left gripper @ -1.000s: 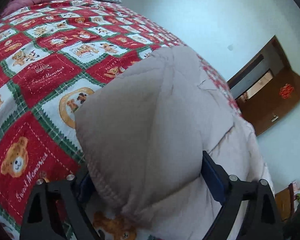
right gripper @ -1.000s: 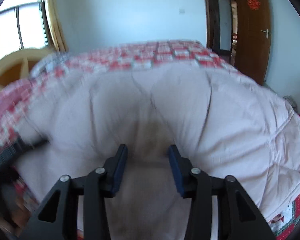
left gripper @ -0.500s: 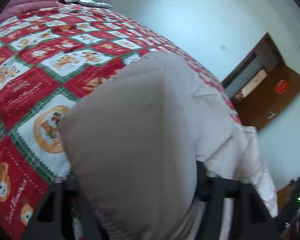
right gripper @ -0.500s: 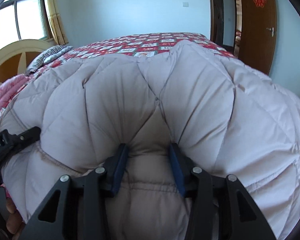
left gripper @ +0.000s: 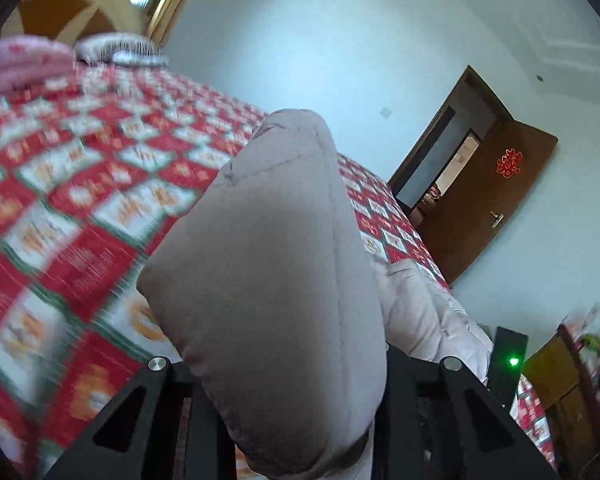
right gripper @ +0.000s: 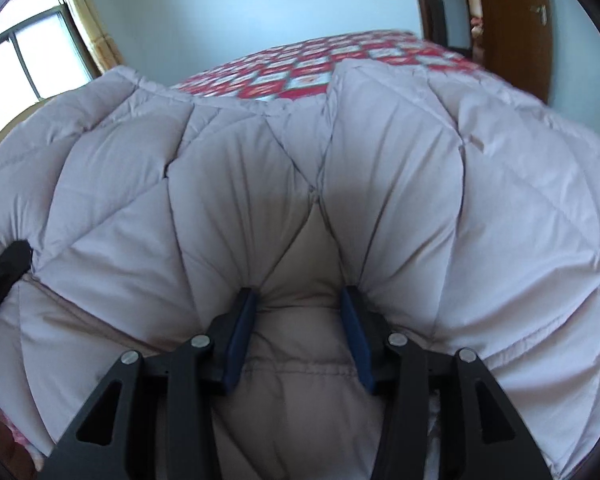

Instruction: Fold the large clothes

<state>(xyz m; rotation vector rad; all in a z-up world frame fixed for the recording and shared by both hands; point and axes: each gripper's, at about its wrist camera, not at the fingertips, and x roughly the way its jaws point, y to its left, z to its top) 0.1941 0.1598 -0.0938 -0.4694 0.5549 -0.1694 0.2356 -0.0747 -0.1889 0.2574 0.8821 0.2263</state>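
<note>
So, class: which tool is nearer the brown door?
Right. The right tool grips the padded coat on the door's side; the left tool, its jaws just closing on the coat, is toward the window.

1. Quilted padded garment, pale grey-pink: one, spread across the near part of the bed.
2. Bedspread, red and white check: one, under the garment.
3. Grippers: two, the left gripper and the right gripper.
4. Blue pads on the right gripper: two.
5. Pink bedding, far left: one heap.
6. Striped pillow, far left: one.
7. Brown door, right: one.
8. Window, far left: one.
</note>
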